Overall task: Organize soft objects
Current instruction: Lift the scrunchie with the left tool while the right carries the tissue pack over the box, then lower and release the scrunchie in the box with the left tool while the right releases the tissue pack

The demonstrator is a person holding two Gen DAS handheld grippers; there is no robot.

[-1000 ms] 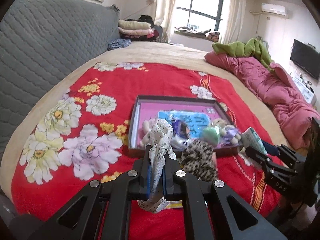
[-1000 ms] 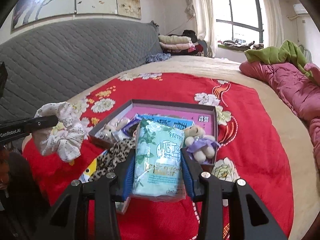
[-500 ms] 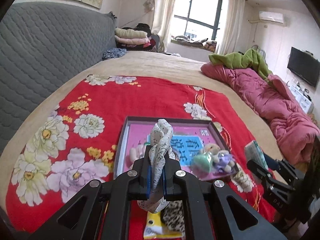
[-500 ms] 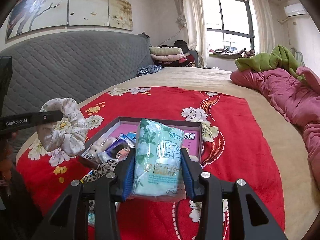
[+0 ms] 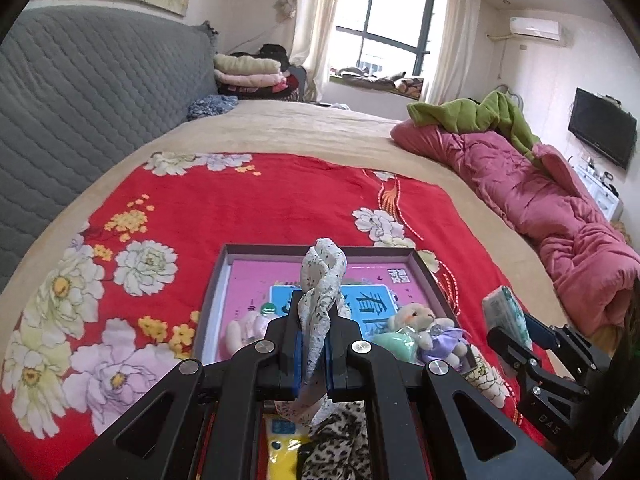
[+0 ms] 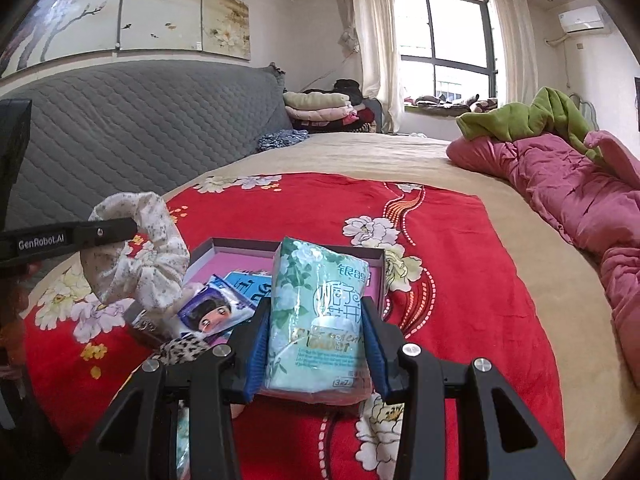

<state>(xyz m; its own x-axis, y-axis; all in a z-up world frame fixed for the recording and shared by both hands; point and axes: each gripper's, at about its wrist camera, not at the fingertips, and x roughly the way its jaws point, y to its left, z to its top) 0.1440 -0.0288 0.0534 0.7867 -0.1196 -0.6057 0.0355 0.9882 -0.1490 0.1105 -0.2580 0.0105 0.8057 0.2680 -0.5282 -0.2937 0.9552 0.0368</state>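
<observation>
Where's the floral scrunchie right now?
The floral scrunchie is clamped in the left gripper, held up over the near edge of the pink-lined box. In the right wrist view it shows at left, beside the tissue pack.

From my feed, a grey quilted headboard (image 5: pixel 92 92) filled the upper left, under painted wall panels (image 6: pixel 132 4). A curtained window (image 5: pixel 384 36) glowed at top centre. An air conditioner (image 5: pixel 534 30) and a wall television (image 5: pixel 602 138) sat at the right.
</observation>
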